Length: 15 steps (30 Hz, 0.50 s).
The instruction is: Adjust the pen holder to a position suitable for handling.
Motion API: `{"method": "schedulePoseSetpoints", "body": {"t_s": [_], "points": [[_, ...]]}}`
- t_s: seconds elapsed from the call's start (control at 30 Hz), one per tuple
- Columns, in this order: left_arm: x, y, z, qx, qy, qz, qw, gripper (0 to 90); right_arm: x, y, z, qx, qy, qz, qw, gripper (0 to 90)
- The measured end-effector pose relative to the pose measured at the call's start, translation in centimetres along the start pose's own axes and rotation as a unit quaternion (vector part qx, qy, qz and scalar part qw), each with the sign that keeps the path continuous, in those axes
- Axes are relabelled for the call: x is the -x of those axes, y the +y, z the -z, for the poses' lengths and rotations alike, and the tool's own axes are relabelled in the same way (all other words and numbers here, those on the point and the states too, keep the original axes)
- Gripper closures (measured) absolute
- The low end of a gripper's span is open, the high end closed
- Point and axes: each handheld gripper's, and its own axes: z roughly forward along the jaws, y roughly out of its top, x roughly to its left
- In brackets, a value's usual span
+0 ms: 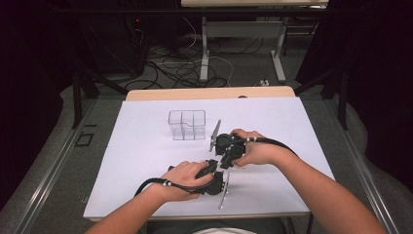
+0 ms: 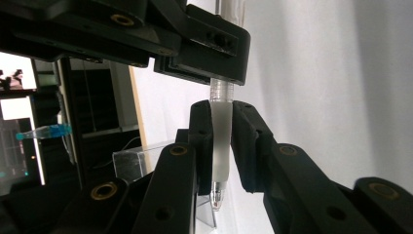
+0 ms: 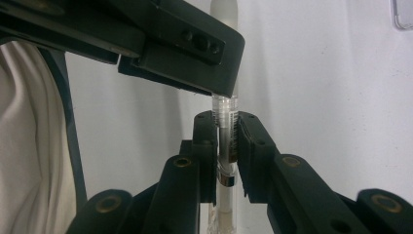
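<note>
Gripping a clear pen (image 2: 221, 146) from both ends, the two grippers meet near the middle of the desk (image 1: 146, 161), a little toward its near edge. In the high view the left gripper (image 1: 216, 183) sits nearest the person, held in the left hand (image 1: 182, 180), and the right gripper (image 1: 229, 148) lies just beyond it in the right hand (image 1: 255, 146), the two bodies almost touching. In the left gripper view the jaws are clamped on the pen's frosted, tapered part, its tip pointing down between them, while the other gripper's black jaw block covers the barrel above. In the right gripper view the jaws are pressed tight on the pen's (image 3: 225, 141) clear barrel, where a dark inner section and a metal ring show, and the frosted end rises past the other gripper. Farther off, toward the far edge and left of centre, stands a clear divided box (image 1: 187, 125), well apart from the grippers. Beyond the desk, cables (image 1: 195, 68) lie on the floor.
</note>
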Motion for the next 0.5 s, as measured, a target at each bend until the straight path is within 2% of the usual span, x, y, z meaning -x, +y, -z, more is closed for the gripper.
{"method": "schedulePoseSetpoints", "body": {"t_s": [0.03, 0.1, 0.17, 0.2, 0.27, 0.5], "points": [[0.1, -0.1, 0.0, 0.0, -0.005, 0.008, 1.0, 79.1, -0.1, 0.0, 0.0, -0.001, 0.0, -0.003, 1.0, 79.2], [-0.2, -0.1, 0.0, 0.005, 0.002, 0.001, 1.0, 77.5, 0.0, 0.1, -0.1, 0.0, -0.002, 0.001, 1.0, 79.3], [-0.2, -0.2, 0.0, 0.004, -0.005, 0.005, 1.0, 75.0, 0.0, 0.1, -0.2, 0.0, -0.004, 0.001, 1.0, 79.3], [-0.1, -0.4, 0.0, 0.005, -0.014, 0.018, 0.9997, 73.2, 0.1, 0.1, -0.2, 0.001, -0.005, 0.002, 1.0, 79.3], [-0.3, -0.6, 0.0, 0.012, -0.009, 0.014, 0.9998, 69.8, 0.2, 0.1, -0.1, 0.001, -0.008, 0.002, 1.0, 79.3], [-0.6, -1.8, 0.2, 0.02, -0.017, 0.054, 0.9982, 62.5, 0.4, 0.3, -0.3, 0.004, -0.025, -0.003, 0.9997, 79.4]]}}
